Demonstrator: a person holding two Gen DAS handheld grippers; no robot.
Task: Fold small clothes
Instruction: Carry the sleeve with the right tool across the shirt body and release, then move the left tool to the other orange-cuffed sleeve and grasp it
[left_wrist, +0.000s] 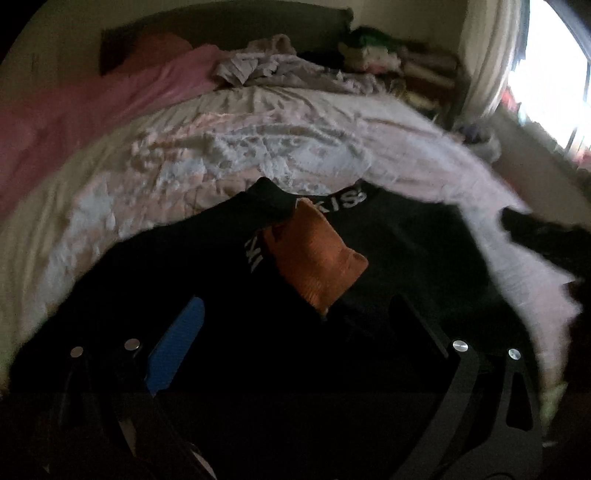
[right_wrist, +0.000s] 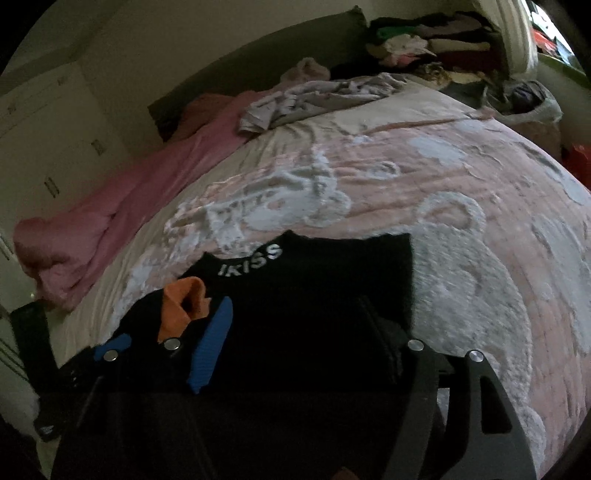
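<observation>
A black garment (left_wrist: 406, 251) with a white-lettered waistband (left_wrist: 343, 199) lies on the bed, and an orange cloth (left_wrist: 314, 254) rests on it. My left gripper (left_wrist: 295, 306) hovers low over the black fabric; its blue pad (left_wrist: 177, 343) and dark right finger (left_wrist: 410, 325) stand wide apart, open. In the right wrist view the same black garment (right_wrist: 314, 288) shows its lettered band (right_wrist: 251, 258), with the orange cloth (right_wrist: 184, 299) at its left. My right gripper (right_wrist: 295, 302) is open above it, its blue pad (right_wrist: 214, 347) beside the orange cloth.
A pink and white patterned bedspread (right_wrist: 424, 177) covers the bed. A pink blanket (right_wrist: 110, 206) runs along its left side and a crumpled grey garment (right_wrist: 314, 96) lies at the far end. Stacked clothes (right_wrist: 436, 40) fill the back right corner. A white wardrobe (right_wrist: 44, 129) stands left.
</observation>
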